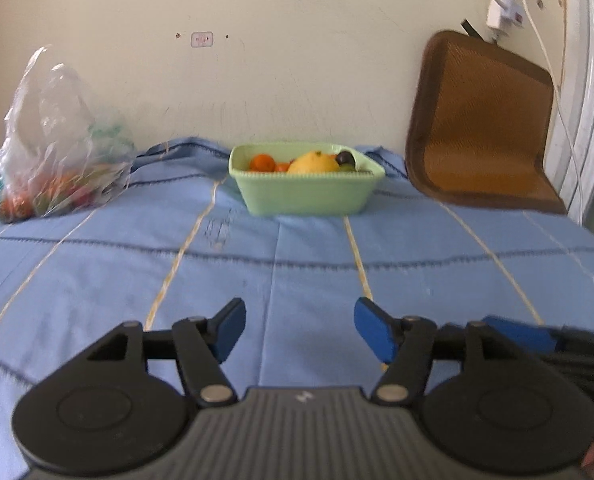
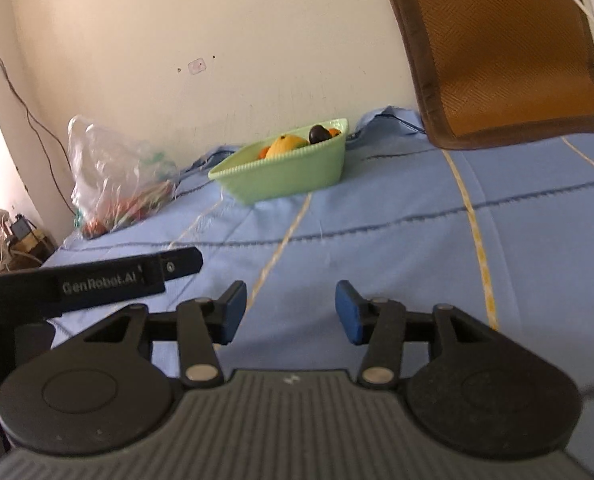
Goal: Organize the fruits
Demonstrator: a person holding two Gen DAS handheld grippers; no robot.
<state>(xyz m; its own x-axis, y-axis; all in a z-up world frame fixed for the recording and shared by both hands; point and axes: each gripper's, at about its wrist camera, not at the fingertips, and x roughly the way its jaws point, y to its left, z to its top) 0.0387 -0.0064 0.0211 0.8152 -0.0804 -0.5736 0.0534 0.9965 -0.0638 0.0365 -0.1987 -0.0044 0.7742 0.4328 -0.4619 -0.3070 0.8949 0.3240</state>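
A pale green bowl (image 1: pixel 309 196) stands at the back of the blue cloth near the wall. It holds a yellow fruit (image 1: pixel 313 163), small orange fruits (image 1: pixel 262 162) and a dark plum (image 1: pixel 345 157). The bowl also shows in the right wrist view (image 2: pixel 285 172). A clear plastic bag (image 1: pixel 57 148) with more fruit lies at the back left, and also shows in the right wrist view (image 2: pixel 113 176). My left gripper (image 1: pixel 299 332) is open and empty, low over the cloth, well short of the bowl. My right gripper (image 2: pixel 289 312) is open and empty, to the right of the left one.
A brown woven mat (image 1: pixel 485 124) leans against the wall at the back right. The blue cloth (image 1: pixel 257 264) covers the whole surface. Cables and a plug (image 1: pixel 505 12) hang on the wall at the upper right. The left gripper's side (image 2: pixel 97 276) shows in the right wrist view.
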